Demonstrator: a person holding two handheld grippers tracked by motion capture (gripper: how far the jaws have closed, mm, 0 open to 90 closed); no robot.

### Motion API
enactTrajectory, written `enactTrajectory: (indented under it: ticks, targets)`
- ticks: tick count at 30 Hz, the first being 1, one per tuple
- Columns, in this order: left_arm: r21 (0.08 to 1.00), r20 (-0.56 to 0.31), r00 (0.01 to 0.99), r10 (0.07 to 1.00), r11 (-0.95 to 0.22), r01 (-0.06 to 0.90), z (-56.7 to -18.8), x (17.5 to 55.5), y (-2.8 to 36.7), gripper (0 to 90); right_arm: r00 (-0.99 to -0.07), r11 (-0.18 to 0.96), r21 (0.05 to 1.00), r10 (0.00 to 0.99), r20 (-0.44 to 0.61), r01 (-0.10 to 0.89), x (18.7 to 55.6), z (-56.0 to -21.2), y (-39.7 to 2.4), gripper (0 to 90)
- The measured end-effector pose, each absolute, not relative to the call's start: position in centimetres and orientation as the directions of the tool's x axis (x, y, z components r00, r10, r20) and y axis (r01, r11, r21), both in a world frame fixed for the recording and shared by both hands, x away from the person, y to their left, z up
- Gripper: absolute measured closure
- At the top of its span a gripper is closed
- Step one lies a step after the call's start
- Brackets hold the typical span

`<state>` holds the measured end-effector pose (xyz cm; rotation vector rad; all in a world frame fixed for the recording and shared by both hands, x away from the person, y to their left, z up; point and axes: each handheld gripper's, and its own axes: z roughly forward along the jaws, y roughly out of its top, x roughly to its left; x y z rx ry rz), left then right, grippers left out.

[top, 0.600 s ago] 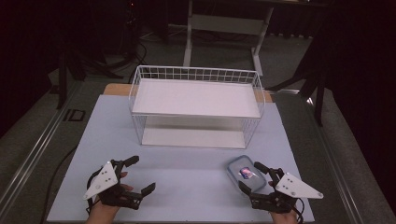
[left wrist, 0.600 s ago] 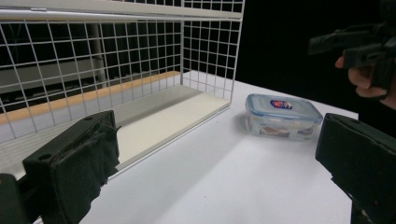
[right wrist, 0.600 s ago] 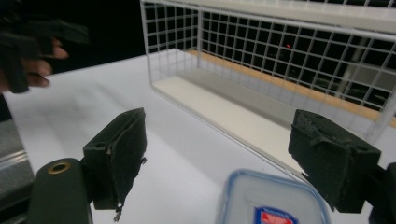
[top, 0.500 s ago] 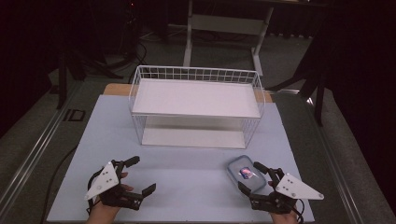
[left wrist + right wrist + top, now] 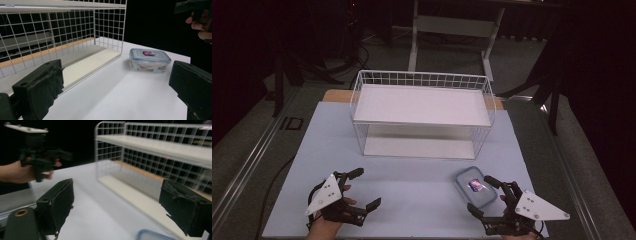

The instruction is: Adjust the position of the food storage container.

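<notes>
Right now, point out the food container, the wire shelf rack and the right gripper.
food container (image 5: 150, 55), left gripper view, middle of its lid.
wire shelf rack (image 5: 422, 79), high view, back top rim.
right gripper (image 5: 484, 195), high view, midway between its open jaw tips.

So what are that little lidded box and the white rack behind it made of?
The lidded box looks like clear plastic: you can see through its walls, and the lid has a bluish rim and a small label. The rack seems to be thin metal wire with a white coating, judging by its fine square grid; its two flat shelves look like matte white board, though that's uncertain.
</notes>
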<state>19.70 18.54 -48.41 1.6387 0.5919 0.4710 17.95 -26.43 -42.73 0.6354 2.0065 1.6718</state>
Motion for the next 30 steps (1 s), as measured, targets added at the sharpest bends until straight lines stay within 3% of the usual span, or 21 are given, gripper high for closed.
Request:
enactTrajectory:
  ticks: [6,7,9,13,19,22,23,26,27,28,30]
  targets:
    - [0.987,-0.025,0.789,0.613,-0.112,0.119,-48.5,19.7,18.4,0.4,-0.802,0.169,0.982,0.597,-0.035,0.083,18.5,-43.5,-26.3,12.4]
    - [0.987,-0.026,0.789,0.613,-0.112,0.119,-48.6,19.7,18.4,0.4,-0.797,0.248,0.966,0.596,-0.092,0.075,18.7,-43.8,-26.2,12.4]
    - [0.986,-0.025,0.791,0.611,-0.115,0.120,-48.6,19.7,18.4,0.4,-0.801,0.298,0.951,0.589,-0.111,0.087,18.9,-44.0,-26.3,14.2]
    - [0.986,-0.031,0.792,0.610,-0.109,0.122,-48.6,19.7,18.4,0.4,-0.815,0.245,0.950,0.579,0.018,0.195,19.7,-44.3,-27.1,13.7]
    - [0.987,-0.031,0.791,0.611,-0.105,0.120,-48.5,19.7,18.4,0.4,-0.819,0.261,0.944,0.573,0.018,0.203,19.6,-44.8,-28.3,14.0]
    - [0.987,-0.034,0.791,0.611,-0.103,0.122,-48.5,19.7,18.4,0.4,-0.827,0.334,0.897,0.559,0.058,0.289,20.0,-45.9,-29.6,32.6]
    - [0.987,-0.032,0.791,0.611,-0.104,0.121,-48.5,19.7,18.4,0.4,-0.827,0.334,0.897,0.559,0.058,0.289,20.0,-45.9,-29.6,32.6]
    - [0.988,-0.029,0.792,0.610,-0.104,0.117,-48.5,19.7,18.3,0.4,-0.840,0.400,0.858,0.538,0.066,0.324,20.1,-47.1,-31.0,59.5]
    - [0.988,-0.029,0.792,0.610,-0.104,0.117,-48.5,19.7,18.3,0.4,-0.840,0.400,0.858,0.538,0.066,0.324,20.1,-47.1,-31.0,59.5]
    - [0.988,-0.030,0.791,0.611,-0.104,0.117,-48.5,19.7,18.3,0.4,-0.842,0.427,0.840,0.537,0.062,0.334,19.9,-47.7,-31.5,72.2]
    - [0.988,-0.031,0.791,0.610,-0.104,0.119,-48.5,19.8,18.3,0.4,-0.848,0.454,0.825,0.527,0.057,0.338,19.8,-48.2,-31.8,85.8]
